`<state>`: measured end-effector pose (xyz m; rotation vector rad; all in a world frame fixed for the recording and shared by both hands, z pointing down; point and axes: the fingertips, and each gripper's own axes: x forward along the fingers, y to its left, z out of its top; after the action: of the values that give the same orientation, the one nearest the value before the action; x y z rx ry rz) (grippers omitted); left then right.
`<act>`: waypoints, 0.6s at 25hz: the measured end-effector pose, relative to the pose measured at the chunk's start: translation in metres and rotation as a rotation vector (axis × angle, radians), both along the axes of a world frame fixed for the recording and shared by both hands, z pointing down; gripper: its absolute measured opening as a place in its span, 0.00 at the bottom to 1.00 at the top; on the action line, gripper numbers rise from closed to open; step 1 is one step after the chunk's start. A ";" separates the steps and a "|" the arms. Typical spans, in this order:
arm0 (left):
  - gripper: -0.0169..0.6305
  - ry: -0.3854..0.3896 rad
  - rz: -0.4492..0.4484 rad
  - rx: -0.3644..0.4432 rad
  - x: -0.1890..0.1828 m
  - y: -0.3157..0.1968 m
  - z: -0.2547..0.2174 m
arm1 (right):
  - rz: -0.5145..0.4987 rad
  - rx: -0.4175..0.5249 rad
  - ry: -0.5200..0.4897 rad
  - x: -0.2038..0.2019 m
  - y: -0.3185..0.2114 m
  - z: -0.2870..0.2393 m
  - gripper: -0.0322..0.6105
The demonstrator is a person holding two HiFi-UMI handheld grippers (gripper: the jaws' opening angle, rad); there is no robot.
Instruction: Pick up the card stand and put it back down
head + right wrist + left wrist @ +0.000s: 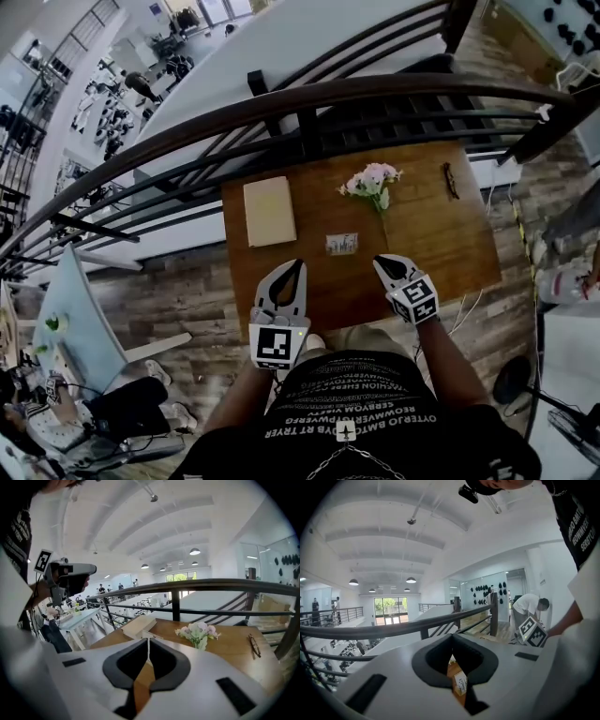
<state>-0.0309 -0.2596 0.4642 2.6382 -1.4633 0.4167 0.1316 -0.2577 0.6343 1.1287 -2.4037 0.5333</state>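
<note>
Wooden desk (441, 234) carries the card stand (341, 244), untouched. The left hand-held gripper (294, 267) hangs near the card stand on its near-left, the right hand-held gripper (382, 262) on its near-right. Both pairs of jaws are closed together with nothing between them.

My head camera looks steeply down from high above the brown wooden table (441, 234), while the cameras on my left claw (292, 266) and right claw (383, 262) sit low by its 6 o'clock edge, facing 12 o'clock, all sharing the dark curved metal railing (375, 84).
</note>
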 end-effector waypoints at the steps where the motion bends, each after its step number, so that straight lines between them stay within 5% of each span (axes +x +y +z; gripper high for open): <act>1: 0.06 -0.002 -0.003 -0.005 0.001 -0.001 0.002 | -0.019 -0.010 0.012 -0.001 -0.001 0.010 0.08; 15: 0.06 -0.028 -0.092 -0.045 -0.016 -0.022 0.014 | -0.169 -0.151 0.045 -0.022 -0.034 0.113 0.31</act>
<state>-0.0473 -0.2817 0.4778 2.5291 -1.5576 0.4743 0.1099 -0.2920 0.7475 0.8559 -2.3491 0.6145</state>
